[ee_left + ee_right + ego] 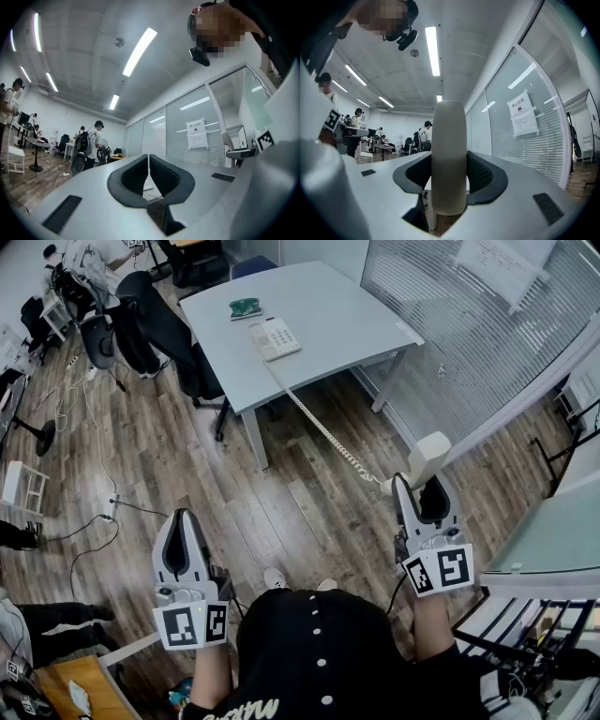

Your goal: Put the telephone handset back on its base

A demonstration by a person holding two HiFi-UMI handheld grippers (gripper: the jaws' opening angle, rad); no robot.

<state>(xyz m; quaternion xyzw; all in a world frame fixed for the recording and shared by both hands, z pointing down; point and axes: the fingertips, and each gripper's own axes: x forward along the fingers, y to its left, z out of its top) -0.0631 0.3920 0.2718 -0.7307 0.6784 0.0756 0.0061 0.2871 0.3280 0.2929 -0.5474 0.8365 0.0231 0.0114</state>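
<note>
My right gripper (428,486) is shut on the white telephone handset (427,456), which stands up between its jaws above the wooden floor; in the right gripper view the handset (449,154) fills the gap between the pads. A coiled cord (323,429) runs from the handset up to the white telephone base (275,337) on the grey table (347,320) far ahead. My left gripper (181,526) hangs low at the left with its jaws nearly together and nothing between them (148,176).
A green object (246,307) lies on the table beside the base. Black office chairs (164,329) stand left of the table. Cables (84,521) trail across the floor. A glass partition with blinds (469,334) runs along the right.
</note>
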